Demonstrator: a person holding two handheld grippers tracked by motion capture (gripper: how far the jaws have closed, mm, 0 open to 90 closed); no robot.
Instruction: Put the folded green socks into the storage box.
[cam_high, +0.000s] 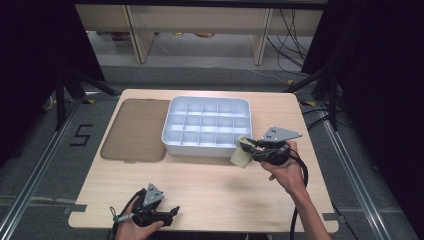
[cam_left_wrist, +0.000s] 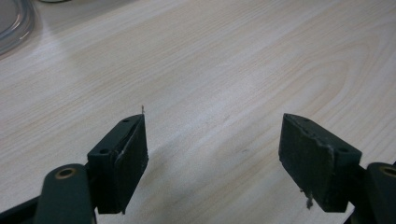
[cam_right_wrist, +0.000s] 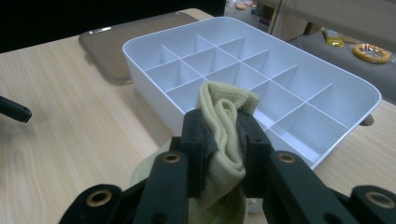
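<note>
While the divided tray serves as landmark, the scene runs from largest thing to smallest:

Bench (cam_high: 210, 195): pale wood under the tray; a wide bare stretch lies on the person's side of the tray.
Lid (cam_high: 135, 130): brown and translucent, flat on the bench, just beside the tray's left wall.
Tray (cam_high: 172, 142): white, open, split into a grid of compartments; every compartment that shows is empty.
Right gripper (cam_high: 248, 145): just off the tray's near right corner, lifted off the bench; fingers (cam_right_wrist: 198, 140) closed tight on the sock.
Left gripper (cam_high: 172, 211): well apart from the tray, low at the bench's near edge; fingers (cam_left_wrist: 123, 163) spread wide with nothing between them.
Sock (cam_right_wrist: 224, 126): pale yellow-green, folded, clamped in the right gripper, hanging beside the tray's near right corner and not yet over any compartment.
Progress: by my reading, the lid is off and the sock is picked up; carrying it over the wall, lowering it into a compartment and letting go are left.
Edges: the tray's near wall stands between sock and compartments, so the dangling end must clear the rim.
Room: open above the tray.
</note>
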